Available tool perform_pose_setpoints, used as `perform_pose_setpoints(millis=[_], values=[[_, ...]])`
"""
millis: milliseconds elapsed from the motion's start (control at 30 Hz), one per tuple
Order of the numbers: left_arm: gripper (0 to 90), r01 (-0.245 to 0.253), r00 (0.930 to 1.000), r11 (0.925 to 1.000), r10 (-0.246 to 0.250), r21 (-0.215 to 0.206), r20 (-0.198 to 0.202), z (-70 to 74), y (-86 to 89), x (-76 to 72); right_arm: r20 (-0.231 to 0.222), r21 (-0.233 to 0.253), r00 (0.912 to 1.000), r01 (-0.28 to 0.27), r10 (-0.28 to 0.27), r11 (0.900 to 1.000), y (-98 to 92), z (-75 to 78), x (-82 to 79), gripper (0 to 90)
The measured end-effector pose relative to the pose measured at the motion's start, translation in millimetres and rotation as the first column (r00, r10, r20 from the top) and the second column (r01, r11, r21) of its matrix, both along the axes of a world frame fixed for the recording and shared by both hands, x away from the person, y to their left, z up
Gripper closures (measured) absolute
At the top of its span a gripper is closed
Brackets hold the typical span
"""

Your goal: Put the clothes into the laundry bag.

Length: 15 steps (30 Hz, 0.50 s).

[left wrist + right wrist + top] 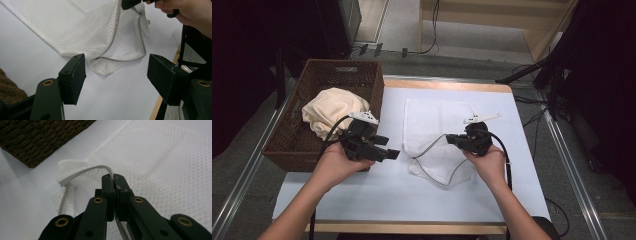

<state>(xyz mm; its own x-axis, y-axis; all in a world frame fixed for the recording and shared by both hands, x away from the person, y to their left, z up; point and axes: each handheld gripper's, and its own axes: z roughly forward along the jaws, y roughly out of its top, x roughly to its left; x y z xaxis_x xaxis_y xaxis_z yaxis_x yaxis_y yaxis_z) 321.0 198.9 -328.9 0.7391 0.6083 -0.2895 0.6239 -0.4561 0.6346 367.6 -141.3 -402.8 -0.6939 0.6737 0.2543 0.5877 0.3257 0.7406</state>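
While the right gripper (457,139) pinches the mesh bag (434,132) mid-table by its grey edge, the left gripper (384,147) hangs beside the basket (287,140). Its own view shows jaws spread: take the opposite edge. Right view: keep the edge lifted.

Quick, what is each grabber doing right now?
Left gripper: open, holding nothing.
Right gripper: shut on the mesh bag's grey edge.

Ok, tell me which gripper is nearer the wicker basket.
Left. The left gripper hovers by the wicker basket's near right corner; the right gripper is farther right, pinching the mesh bag.
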Motion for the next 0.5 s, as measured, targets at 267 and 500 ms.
perform_pose_setpoints(millis=[267, 500], values=[[31.3, -0.01, 0.9999, 0.9999, 0.01, 0.008, 0.014, 12.7, 20.4, 12.9, -0.003, 0.0, 1.0, 0.005, -0.005, 1.0, -2.3, -0.3, -3.0, 89.1], [32.2, -0.046, 0.9984, 0.9981, 0.044, 0.043, 0.035, 19.2, 43.9, 25.0, -0.01, -0.003, 0.9999, 0.011, -0.011, 1.0, -5.1, -2.5, -5.5, 89.0]])
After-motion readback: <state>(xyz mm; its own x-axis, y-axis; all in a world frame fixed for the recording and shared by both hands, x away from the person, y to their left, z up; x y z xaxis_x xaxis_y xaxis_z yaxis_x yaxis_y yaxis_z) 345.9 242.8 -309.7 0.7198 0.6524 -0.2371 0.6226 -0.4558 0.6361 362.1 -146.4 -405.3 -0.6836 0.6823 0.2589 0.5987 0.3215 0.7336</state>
